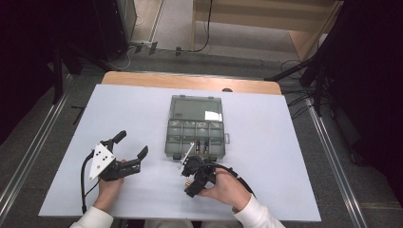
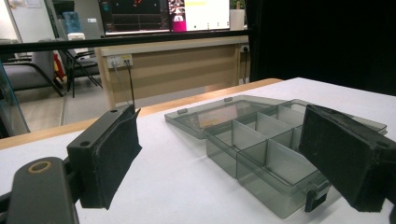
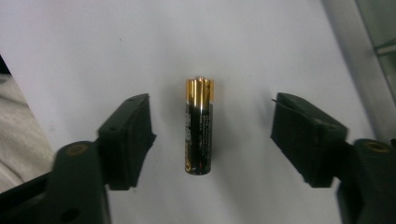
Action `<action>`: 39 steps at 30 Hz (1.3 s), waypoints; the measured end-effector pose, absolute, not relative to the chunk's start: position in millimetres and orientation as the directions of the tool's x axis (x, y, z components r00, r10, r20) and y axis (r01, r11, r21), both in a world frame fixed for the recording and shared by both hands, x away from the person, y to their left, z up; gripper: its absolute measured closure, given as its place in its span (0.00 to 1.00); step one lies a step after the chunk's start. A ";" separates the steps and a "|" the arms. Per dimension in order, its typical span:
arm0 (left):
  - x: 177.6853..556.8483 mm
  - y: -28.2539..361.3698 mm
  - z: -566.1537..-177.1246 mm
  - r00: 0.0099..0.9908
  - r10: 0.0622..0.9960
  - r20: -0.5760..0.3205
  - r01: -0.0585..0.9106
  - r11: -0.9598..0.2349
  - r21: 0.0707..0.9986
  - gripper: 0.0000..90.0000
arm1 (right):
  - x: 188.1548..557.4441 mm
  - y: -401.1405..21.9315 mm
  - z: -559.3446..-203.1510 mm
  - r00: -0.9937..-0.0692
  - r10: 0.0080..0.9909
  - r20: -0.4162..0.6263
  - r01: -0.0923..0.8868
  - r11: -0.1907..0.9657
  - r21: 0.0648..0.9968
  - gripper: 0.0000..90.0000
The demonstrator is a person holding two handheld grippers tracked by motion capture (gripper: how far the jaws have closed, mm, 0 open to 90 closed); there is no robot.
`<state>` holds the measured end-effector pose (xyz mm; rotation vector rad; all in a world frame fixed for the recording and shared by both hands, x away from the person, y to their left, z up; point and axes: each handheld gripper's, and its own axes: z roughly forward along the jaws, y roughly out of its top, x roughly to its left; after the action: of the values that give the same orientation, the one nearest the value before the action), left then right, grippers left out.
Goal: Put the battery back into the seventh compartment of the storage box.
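Battery (image 3: 200, 126): lay on white table (image 1: 285, 142), centred between fingers of right gripper (image 3: 212, 140), long axis parallel to fingers, gold cap pointing away from hand.
Right gripper: released, jaws wide, nothing held; nearer hand by far.
Left gripper (image 1: 130, 145): also spread, empty, well apart, facing compartment box (image 2: 261, 149).
High view: hid battery beneath right gripper, showed box lid open.

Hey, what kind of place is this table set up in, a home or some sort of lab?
Most likely a lab or office workroom, not a home. Past the white table the left gripper view shows wall screens, office chairs and a wooden counter with power outlets. Dark stands and cables ring the table.
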<state>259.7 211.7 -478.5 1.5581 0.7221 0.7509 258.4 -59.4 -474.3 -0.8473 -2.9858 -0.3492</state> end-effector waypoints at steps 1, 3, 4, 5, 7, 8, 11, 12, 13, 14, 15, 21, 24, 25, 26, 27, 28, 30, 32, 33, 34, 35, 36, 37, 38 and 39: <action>259.7 211.7 -478.5 0.598 0.799 0.065 0.033 -0.106 0.994 0.13 | 258.3 -59.1 -474.9 -0.852 0.517 0.080 0.522 0.828 0.203 0.44; 259.7 211.6 -478.6 0.599 0.798 0.066 0.033 -0.107 0.994 0.13 | 258.2 -59.1 -475.4 -0.851 0.519 0.083 0.525 0.830 0.189 0.49; 259.8 211.5 -478.7 0.600 0.797 0.066 0.035 -0.109 0.993 0.13 | 258.3 -59.3 -475.7 -0.854 0.513 0.086 0.519 0.835 0.184 0.49; 259.9 211.3 -478.9 0.600 0.797 0.065 0.038 -0.110 0.993 0.13 | 258.4 -59.7 -476.0 -0.857 0.507 0.089 0.515 0.838 0.183 0.52; 260.2 210.9 -479.2 0.602 0.796 0.064 0.040 -0.111 0.993 0.13 | 257.6 -59.4 -475.4 -0.857 0.508 0.087 0.515 0.838 0.178 0.59; 260.2 210.8 -479.2 0.602 0.796 0.064 0.040 -0.110 0.993 0.13 | 257.1 -59.0 -475.0 -0.855 0.512 0.087 0.519 0.836 0.178 0.63; 259.7 211.2 -478.9 0.600 0.797 0.068 0.037 -0.112 0.993 0.13 | 255.9 -57.8 -474.9 -0.858 0.508 0.074 0.513 0.842 0.164 0.75; 259.8 211.3 -478.9 0.600 0.797 0.067 0.037 -0.112 0.993 0.13 | 255.6 -57.4 -474.6 -0.859 0.508 0.072 0.512 0.844 0.158 0.79; 259.8 211.3 -478.8 0.599 0.798 0.067 0.039 -0.112 0.993 0.13 | 255.3 -57.2 -474.5 -0.864 0.498 0.077 0.504 0.850 0.154 0.83; 259.8 211.4 -478.8 0.599 0.798 0.068 0.038 -0.113 0.993 0.13 | 254.6 -56.7 -474.8 -0.867 0.492 0.074 0.498 0.854 0.153 0.86; 259.8 211.4 -478.8 0.600 0.797 0.069 0.036 -0.113 0.993 0.13 | 254.4 -56.6 -474.8 -0.867 0.493 0.074 0.498 0.854 0.151 0.86; 259.6 211.5 -478.6 0.599 0.798 0.069 0.033 -0.111 0.993 0.13 | 256.4 -57.9 -473.3 -0.864 0.496 0.089 0.504 0.850 0.152 0.87; 259.6 211.5 -478.6 0.600 0.797 0.069 0.033 -0.111 0.993 0.13 | 257.0 -60.0 -470.0 -0.857 0.503 0.112 0.515 0.839 0.175 0.87; 259.6 211.5 -478.6 0.600 0.797 0.071 0.033 -0.113 0.993 0.13 | 257.7 -61.1 -469.1 -0.858 0.500 0.123 0.514 0.838 0.184 0.87; 259.7 211.5 -478.7 0.600 0.797 0.072 0.034 -0.115 0.993 0.13 | 258.1 -62.0 -467.8 -0.855 0.504 0.126 0.519 0.834 0.188 0.87; 259.7 211.4 -478.7 0.600 0.797 0.070 0.035 -0.113 0.993 0.13 | 258.6 -63.1 -467.1 -0.852 0.507 0.132 0.523 0.829 0.198 0.87; 259.7 211.4 -478.8 0.599 0.798 0.070 0.036 -0.113 0.993 0.13 | 259.5 -64.0 -466.1 -0.849 0.511 0.133 0.528 0.825 0.202 0.87; 259.7 211.4 -478.8 0.599 0.797 0.069 0.036 -0.113 0.993 0.13 | 261.2 -66.2 -465.0 -0.847 0.513 0.143 0.532 0.820 0.212 0.87; 259.7 211.3 -478.8 0.600 0.797 0.071 0.035 -0.115 0.993 0.13 | 262.1 -67.7 -463.8 -0.842 0.519 0.149 0.540 0.812 0.221 0.87; 259.7 211.1 -478.9 0.599 0.798 0.070 0.035 -0.114 0.993 0.13 | 262.5 -68.3 -463.1 -0.841 0.521 0.148 0.541 0.811 0.222 0.87; 259.7 211.0 -478.9 0.599 0.798 0.070 0.036 -0.114 0.993 0.13 | 262.8 -69.0 -462.5 -0.842 0.518 0.151 0.540 0.811 0.227 0.87; 259.8 211.0 -478.9 0.599 0.798 0.070 0.036 -0.114 0.993 0.13 | 262.8 -69.7 -461.5 -0.840 0.520 0.152 0.542 0.808 0.231 0.87; 259.8 211.1 -479.0 0.599 0.798 0.069 0.037 -0.114 0.993 0.13 | 262.7 -70.3 -460.0 -0.836 0.526 0.157 0.549 0.802 0.235 0.87; 260.0 211.1 -479.0 0.598 0.799 0.067 0.038 -0.112 0.993 0.13 | 263.2 -71.5 -458.8 -0.836 0.526 0.157 0.549 0.798 0.249 0.87; 260.1 211.3 -479.0 0.598 0.798 0.066 0.039 -0.111 0.993 0.13 | 263.6 -73.0 -456.6 -0.832 0.531 0.160 0.555 0.791 0.259 0.87; 260.1 211.5 -478.9 0.598 0.799 0.066 0.038 -0.111 0.993 0.13 | 264.4 -74.3 -455.8 -0.833 0.529 0.162 0.553 0.788 0.271 0.87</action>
<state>260.1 211.5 -478.9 1.5640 0.7257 0.7512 264.4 -74.3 -455.8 -0.8786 -2.8971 -0.4764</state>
